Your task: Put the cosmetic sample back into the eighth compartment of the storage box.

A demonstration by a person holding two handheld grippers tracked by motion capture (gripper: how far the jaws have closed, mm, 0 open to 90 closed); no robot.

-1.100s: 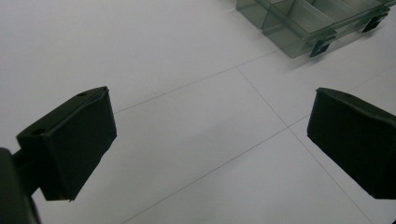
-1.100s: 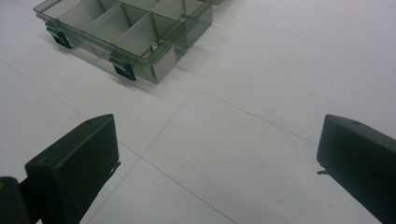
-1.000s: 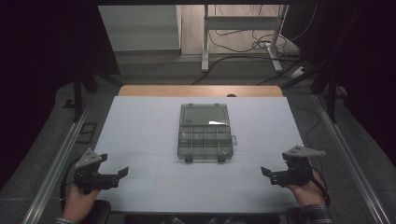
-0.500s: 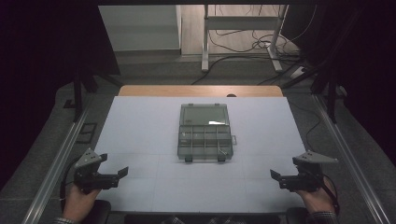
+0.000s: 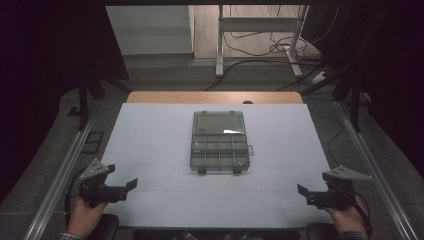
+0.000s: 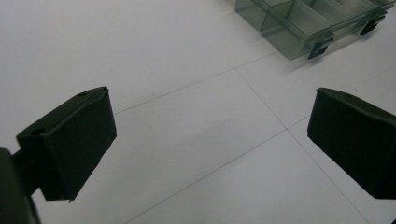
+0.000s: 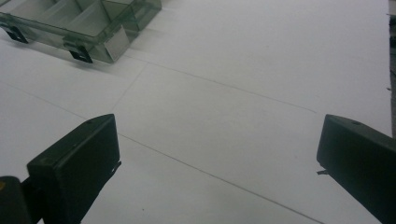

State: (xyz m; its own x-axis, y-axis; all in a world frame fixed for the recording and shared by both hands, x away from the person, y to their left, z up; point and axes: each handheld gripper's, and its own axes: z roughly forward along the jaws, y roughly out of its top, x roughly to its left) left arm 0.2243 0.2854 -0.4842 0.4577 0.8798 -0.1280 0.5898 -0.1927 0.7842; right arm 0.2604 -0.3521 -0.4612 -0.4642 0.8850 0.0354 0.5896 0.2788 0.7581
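No writing you can read anywhere, no label or brand on the clear compartment box [image 5: 219, 141], none on the white table [image 5: 150, 150] around that box

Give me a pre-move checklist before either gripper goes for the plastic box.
1. Left gripper open, nothing between its jaws: ok.
2. Right gripper open, nothing between its jaws: ok.
3. Plastic box lies flat on the white mat, apart from both grippers: ok.
4. Two dark latches on the box's near edge, one in the left gripper view, facing the person: ok.
5. Latches fastened or loose: cannot tell.
6. Contents of the compartments: cannot tell.
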